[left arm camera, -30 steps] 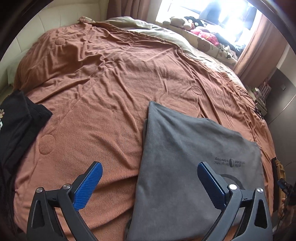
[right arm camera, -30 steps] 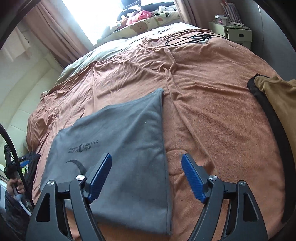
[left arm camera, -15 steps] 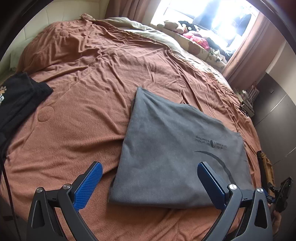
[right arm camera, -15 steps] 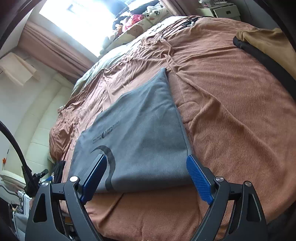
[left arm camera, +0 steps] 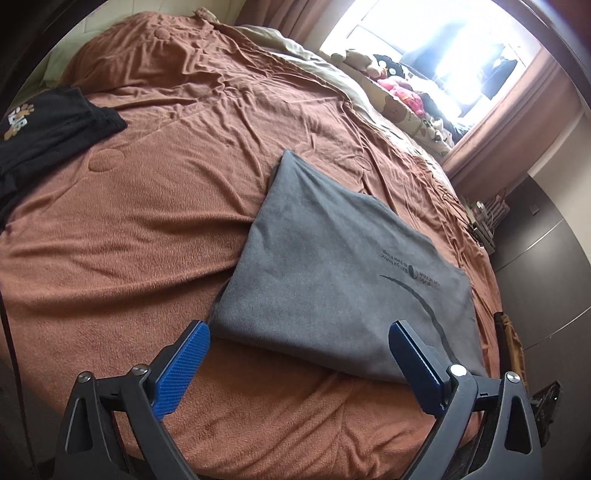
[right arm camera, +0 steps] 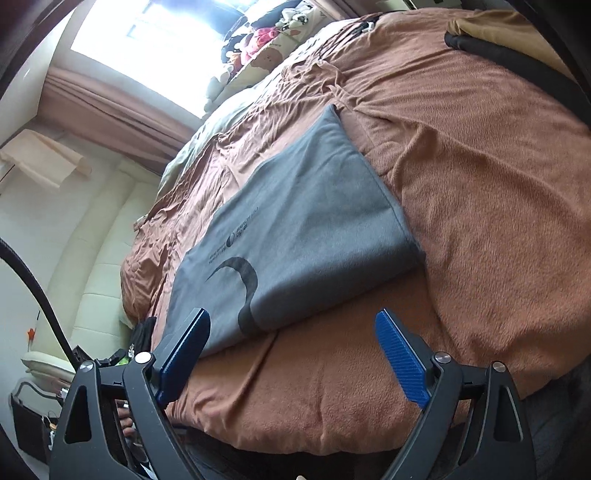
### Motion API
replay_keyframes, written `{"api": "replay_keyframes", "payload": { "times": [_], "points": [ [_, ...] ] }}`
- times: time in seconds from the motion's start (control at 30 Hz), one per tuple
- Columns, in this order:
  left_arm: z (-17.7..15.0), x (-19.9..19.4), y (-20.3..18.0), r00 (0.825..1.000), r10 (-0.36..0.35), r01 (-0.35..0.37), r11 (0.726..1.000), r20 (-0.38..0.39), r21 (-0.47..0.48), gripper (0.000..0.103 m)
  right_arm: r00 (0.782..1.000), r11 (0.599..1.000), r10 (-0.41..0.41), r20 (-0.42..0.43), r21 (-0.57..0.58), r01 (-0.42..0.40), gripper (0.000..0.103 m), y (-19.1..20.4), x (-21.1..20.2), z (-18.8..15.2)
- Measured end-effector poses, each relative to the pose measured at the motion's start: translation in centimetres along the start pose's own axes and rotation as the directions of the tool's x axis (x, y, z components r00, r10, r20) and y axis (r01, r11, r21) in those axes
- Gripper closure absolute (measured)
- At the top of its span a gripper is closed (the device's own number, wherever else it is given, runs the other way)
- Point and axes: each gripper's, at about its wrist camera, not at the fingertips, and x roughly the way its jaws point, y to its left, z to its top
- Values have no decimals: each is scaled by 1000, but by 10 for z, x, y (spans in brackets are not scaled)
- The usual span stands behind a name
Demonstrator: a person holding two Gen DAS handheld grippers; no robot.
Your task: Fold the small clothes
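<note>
The folded grey T-shirt [left arm camera: 332, 273] lies flat on the brown bedspread [left arm camera: 140, 229], printed side up, its near folded edge close to the foot of the bed. The left gripper [left arm camera: 297, 363] hangs just short of that edge, blue pads spread wide with nothing between them, though the jaws have just been closing a touch. The right gripper [right arm camera: 293, 354] sits over the same edge from the other side, jaws just been opening, also empty; its left pad overlaps the shirt's corner in view, but contact I cannot tell.

The danger here is the layers. If a pad slides under only the top ply, the fold peels apart when lifted. If it digs too deep, it pinches the fuzzy bedspread along with the shirt and drags the cover up. Uneven grabs at the two corners would skew the next fold. A black garment [left arm camera: 48, 125] and a tan one [right arm camera: 509, 33] lie well apart, no trouble there.
</note>
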Motion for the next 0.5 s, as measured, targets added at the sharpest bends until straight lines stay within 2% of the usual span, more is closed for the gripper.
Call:
{"api": "replay_keyframes", "payload": {
  "times": [0.1, 0.17, 0.27, 0.33, 0.4, 0.47, 0.5],
  "points": [
    [-7, 7, 4, 1000, -1, 1, 1000, -29, -14, 24, 999, 999, -45, 14, 5, 45, 13, -6, 2, -4],
    [-13, 11, 7, 999, 0, -1, 1000, -43, -22, 26, 996, 997, -82, 26, 12, 82, 13, -7, 2, -7],
    [-19, 14, 12, 999, -11, 10, 999, -44, -42, 29, 997, 998, -59, 49, 26, 58, 13, -8, 1, -8],
    [-22, 18, 16, 999, -24, 21, 998, -49, -67, 36, 997, 998, -53, 55, 48, 50, 13, -11, 4, -7],
    [-23, 23, 21, 998, -37, 32, 995, -57, -97, 39, 997, 997, -57, 60, 58, 53, 13, -11, 9, -8],
    [-25, 28, 23, 997, -45, 38, 992, -63, -118, 42, 997, 996, -53, 63, 70, 48, 23, -12, 14, -8],
    [-26, 30, 25, 997, -46, 38, 991, -66, -130, 46, 997, 996, -43, 60, 81, 38, 33, -14, 17, -7]
  ]
}}
